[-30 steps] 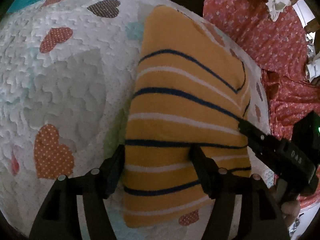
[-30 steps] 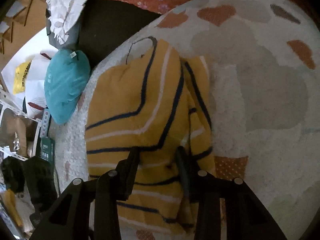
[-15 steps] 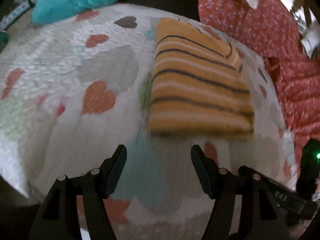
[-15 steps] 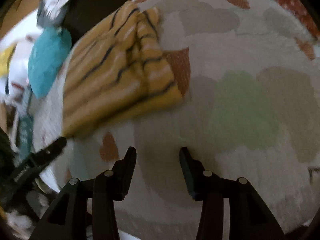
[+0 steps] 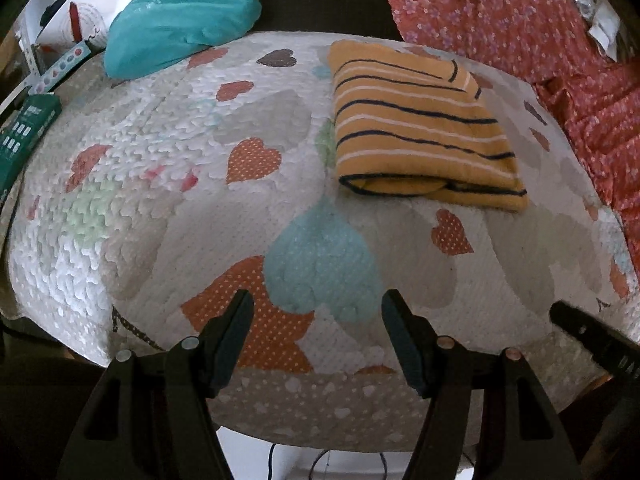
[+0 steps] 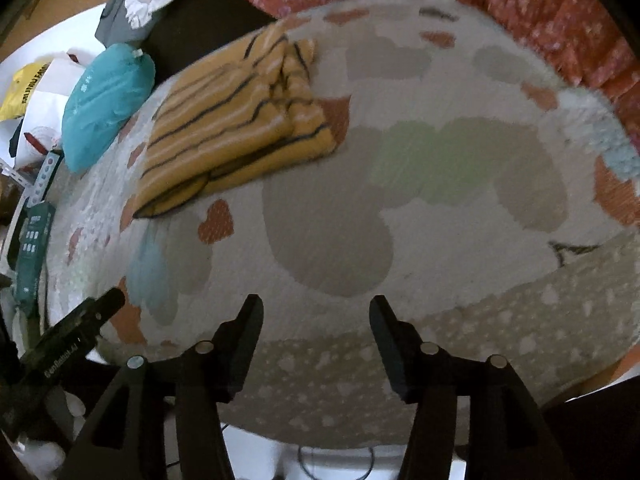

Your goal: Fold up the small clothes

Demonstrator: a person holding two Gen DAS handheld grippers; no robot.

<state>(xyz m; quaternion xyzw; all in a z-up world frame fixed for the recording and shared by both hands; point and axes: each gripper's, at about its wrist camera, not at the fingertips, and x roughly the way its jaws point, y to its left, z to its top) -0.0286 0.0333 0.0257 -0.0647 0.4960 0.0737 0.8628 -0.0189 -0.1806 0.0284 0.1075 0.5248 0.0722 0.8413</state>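
Folding looks finished on the one garment we can see.
We see the heart-print quilt (image 5: 168, 128) covering the surface, with the striped yellow garment (image 5: 420, 120) lying folded into a neat rectangle at its far side, well apart from both claws. Our left claw (image 5: 316, 332) stands open and empty; our right claw (image 6: 316, 332) is opening, nothing between its jaws. We see no other small clothes waiting.

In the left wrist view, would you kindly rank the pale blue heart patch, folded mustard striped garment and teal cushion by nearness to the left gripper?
1. Pale blue heart patch, just ahead of the left gripper.
2. Folded mustard striped garment, beyond, right.
3. Teal cushion, far left edge.
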